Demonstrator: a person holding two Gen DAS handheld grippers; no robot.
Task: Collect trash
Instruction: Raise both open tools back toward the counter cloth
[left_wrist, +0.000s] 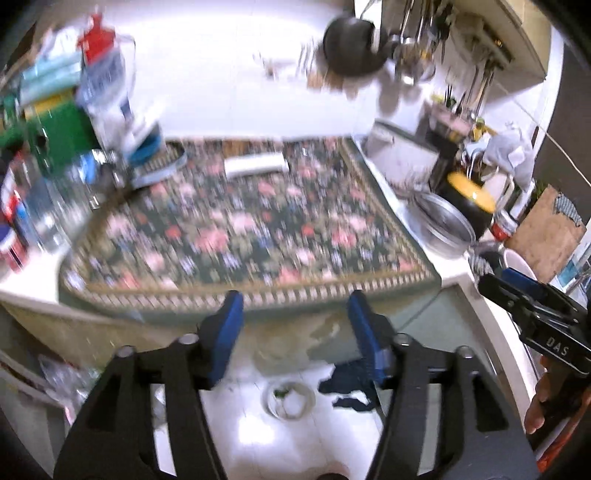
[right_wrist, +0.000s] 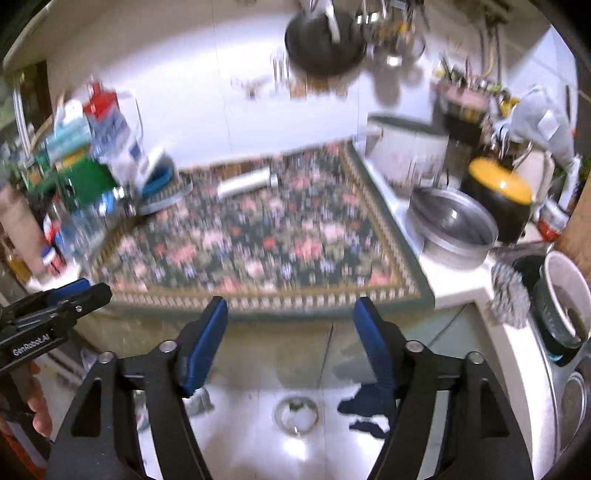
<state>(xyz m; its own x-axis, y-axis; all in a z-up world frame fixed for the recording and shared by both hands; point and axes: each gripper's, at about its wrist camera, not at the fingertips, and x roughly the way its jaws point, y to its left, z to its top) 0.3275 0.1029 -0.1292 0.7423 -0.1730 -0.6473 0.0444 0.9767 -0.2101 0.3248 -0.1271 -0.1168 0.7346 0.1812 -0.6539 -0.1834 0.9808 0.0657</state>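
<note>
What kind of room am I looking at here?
Most likely a small home kitchen: a dark pan and utensils hang on the white wall, a steel pot sits beside a yellow-lidded cooker, and a floral cloth covers the counter.

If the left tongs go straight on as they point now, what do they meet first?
Probably the near edge of the floral cloth on the counter; the open left tongs hold nothing. Blur leaves depth uncertain.

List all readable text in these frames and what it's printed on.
"DAS": on the right claw's black body, seen from the left wrist view.
"GenRobot.AI": on the left claw's black body, seen from the right wrist view.
Labels on the red-capped bottle and the red can: too blurred to read.
</note>
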